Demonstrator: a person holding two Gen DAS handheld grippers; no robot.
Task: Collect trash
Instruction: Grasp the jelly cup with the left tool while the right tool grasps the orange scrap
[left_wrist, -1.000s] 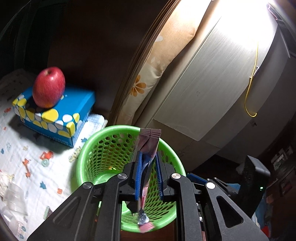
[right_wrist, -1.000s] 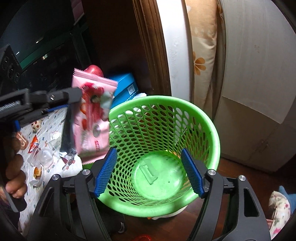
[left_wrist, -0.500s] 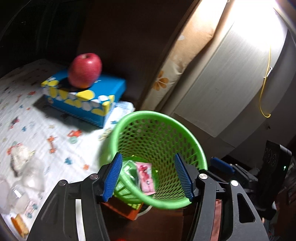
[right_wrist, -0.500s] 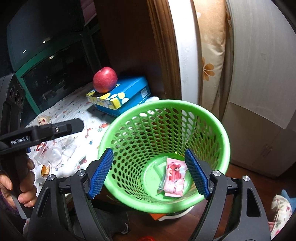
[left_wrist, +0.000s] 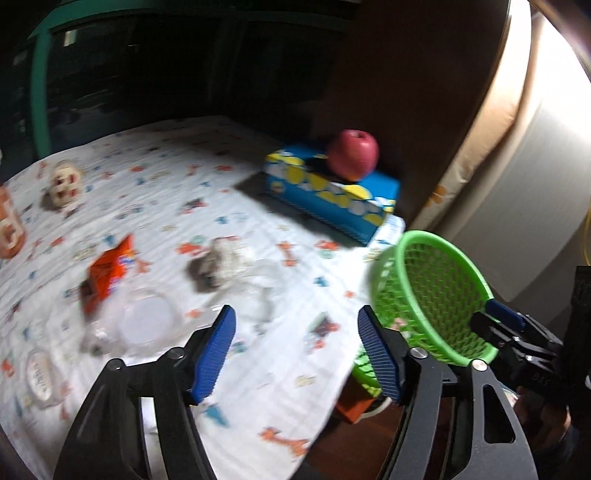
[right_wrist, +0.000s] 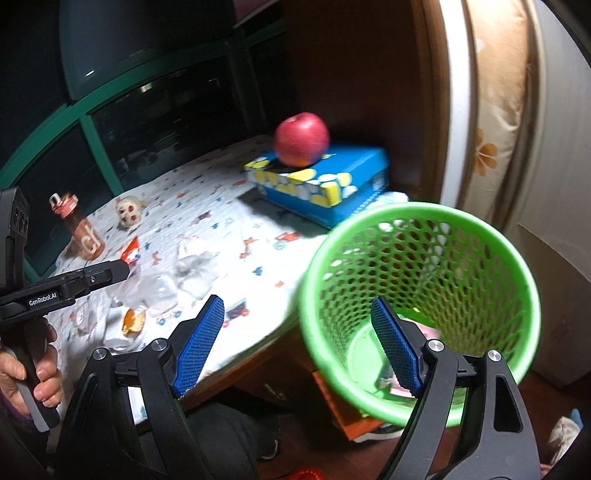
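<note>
**Both grippers empty, jaws apart; trash on desk, some in basket**

Left gripper (left_wrist: 297, 354) hangs over the near part of the desk (left_wrist: 258, 369), jaws just been opening and now standing wide, nothing between the blue pads. Right gripper (right_wrist: 297, 347) also wide, jaws spread a little further in the last second, nothing held; its right pad overlaps the green basket (right_wrist: 417, 221) in view, left pad sits over the desk's near edge. A hand (right_wrist: 29, 373) grips the left gripper's handle at the left edge of the right wrist view.

Desk has a white patterned cloth. Trash on it, mid-left area: orange-red snack wrapper (left_wrist: 109, 273), crumpled tissue (left_wrist: 225, 264), clear plastic cups (left_wrist: 146, 323) just nearer than both, and a small orange-filled cup (right_wrist: 133, 320) toward the near edge. Left view is motion-blurred, fine detail unreadable.

Green basket stands off the desk's right edge, just beside it, upright. Inside at the bottom a pink wrapper (right_wrist: 430, 334) shows, partly hidden by the right pad.

Far right corner of desk: blue tissue box (right_wrist: 332, 182) with a red apple (right_wrist: 302, 138) resting on top. Far left: orange bottle (right_wrist: 79, 230) upright, small doll head (right_wrist: 129, 214) beside it.
</note>
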